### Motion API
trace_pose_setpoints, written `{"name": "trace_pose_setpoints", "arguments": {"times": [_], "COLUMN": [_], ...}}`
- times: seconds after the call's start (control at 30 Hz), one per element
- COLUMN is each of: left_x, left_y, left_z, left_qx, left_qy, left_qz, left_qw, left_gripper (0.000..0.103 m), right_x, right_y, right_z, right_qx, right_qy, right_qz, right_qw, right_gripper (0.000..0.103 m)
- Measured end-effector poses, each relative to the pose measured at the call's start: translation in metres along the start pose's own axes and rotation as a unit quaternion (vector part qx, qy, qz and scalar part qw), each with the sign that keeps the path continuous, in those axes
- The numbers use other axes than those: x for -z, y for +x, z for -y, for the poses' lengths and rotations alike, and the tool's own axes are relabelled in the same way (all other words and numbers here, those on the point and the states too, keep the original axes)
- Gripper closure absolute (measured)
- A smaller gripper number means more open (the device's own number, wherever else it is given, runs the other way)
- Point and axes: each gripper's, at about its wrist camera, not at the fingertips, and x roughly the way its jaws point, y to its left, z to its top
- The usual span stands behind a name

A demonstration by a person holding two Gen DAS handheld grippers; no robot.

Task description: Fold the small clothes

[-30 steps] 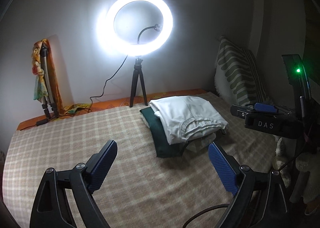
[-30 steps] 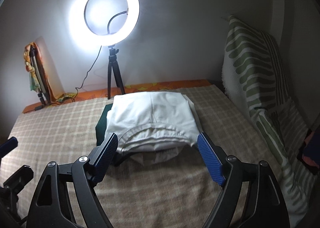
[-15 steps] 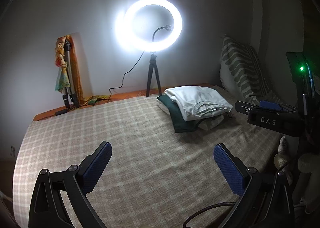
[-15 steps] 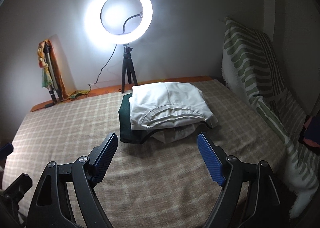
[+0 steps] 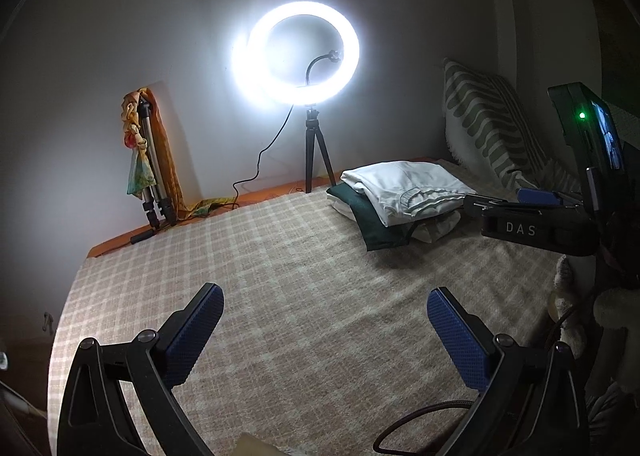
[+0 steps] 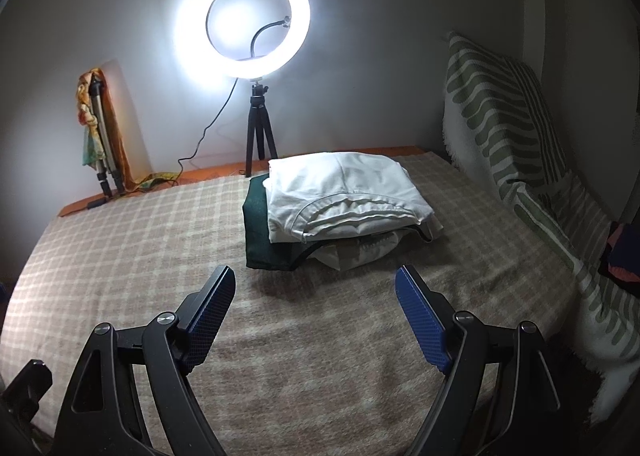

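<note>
A stack of folded clothes lies on the checked bed cover (image 6: 120,240): a white garment (image 6: 344,192) on top, a dark green one (image 6: 264,232) under it, a pale one lowest. In the left wrist view the same white garment (image 5: 404,192) sits far right of centre. My right gripper (image 6: 316,288) is open, empty, just short of the stack's near edge. My left gripper (image 5: 324,308) is open wide and empty over the bare cover (image 5: 280,276), well back and left of the stack. The right gripper's black body (image 5: 536,228) shows at the right of the left wrist view.
A lit ring light on a small tripod (image 6: 260,136) stands at the bed's far edge by the wall. A folded tripod draped in coloured cloth (image 6: 100,136) leans at the far left. A green-striped pillow (image 6: 504,112) lines the right side.
Both grippers have pulled back from the stack, which now looks smaller and farther. The left gripper's jaws have opened a little wider. The stack has not moved.
</note>
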Motion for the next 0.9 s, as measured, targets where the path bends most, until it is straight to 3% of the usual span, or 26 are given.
{"name": "trace_pose_setpoints", "arguments": {"times": [0.9], "left_x": [0.009], "left_y": [-0.012], "left_z": [-0.002], "left_qx": [-0.010], "left_qy": [0.003], "left_qz": [0.001], "left_qw": [0.9999], "left_gripper": [0.000], "right_x": [0.003], "right_y": [-0.005], "right_z": [-0.003], "right_qx": [0.002], "right_qy": [0.003], "right_qz": [0.021], "right_qw": [1.000], "right_gripper": [0.020]}}
